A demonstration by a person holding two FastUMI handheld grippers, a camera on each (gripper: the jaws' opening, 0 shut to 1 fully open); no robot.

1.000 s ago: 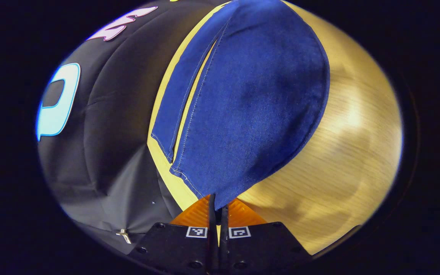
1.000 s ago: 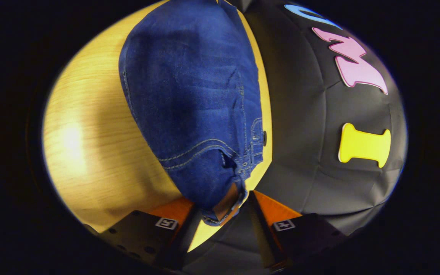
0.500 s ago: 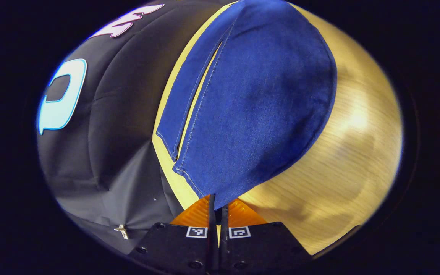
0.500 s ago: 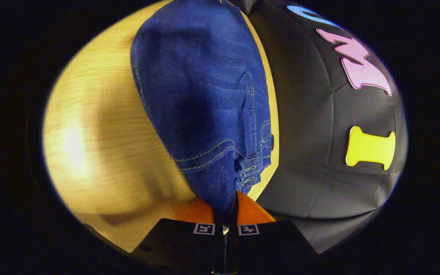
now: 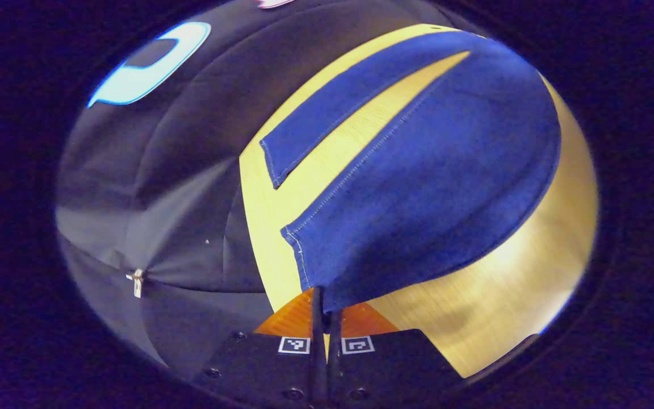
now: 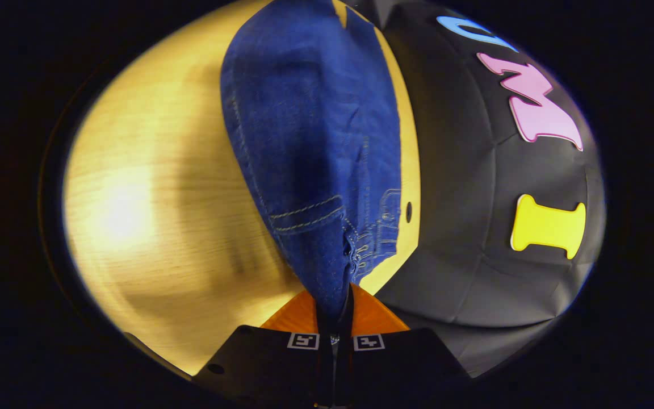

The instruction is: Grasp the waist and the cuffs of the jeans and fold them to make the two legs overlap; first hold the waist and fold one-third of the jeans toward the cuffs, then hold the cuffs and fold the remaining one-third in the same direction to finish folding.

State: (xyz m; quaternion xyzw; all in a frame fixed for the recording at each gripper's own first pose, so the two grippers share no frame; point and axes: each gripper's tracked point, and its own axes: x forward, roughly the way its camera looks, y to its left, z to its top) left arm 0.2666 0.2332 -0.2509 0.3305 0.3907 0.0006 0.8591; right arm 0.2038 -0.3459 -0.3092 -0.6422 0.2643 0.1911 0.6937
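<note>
The left gripper view rides low at the cuff end, looking close along the jeans (image 5: 418, 187) across the desk (image 5: 508, 284). The right gripper view sits at the waist end, facing back. Both share the denim, desk and booth wall (image 6: 474, 238).

The right claw (image 6: 335, 309) pinches the jeans' waist (image 6: 355, 250) above the table (image 6: 151, 227).
</note>
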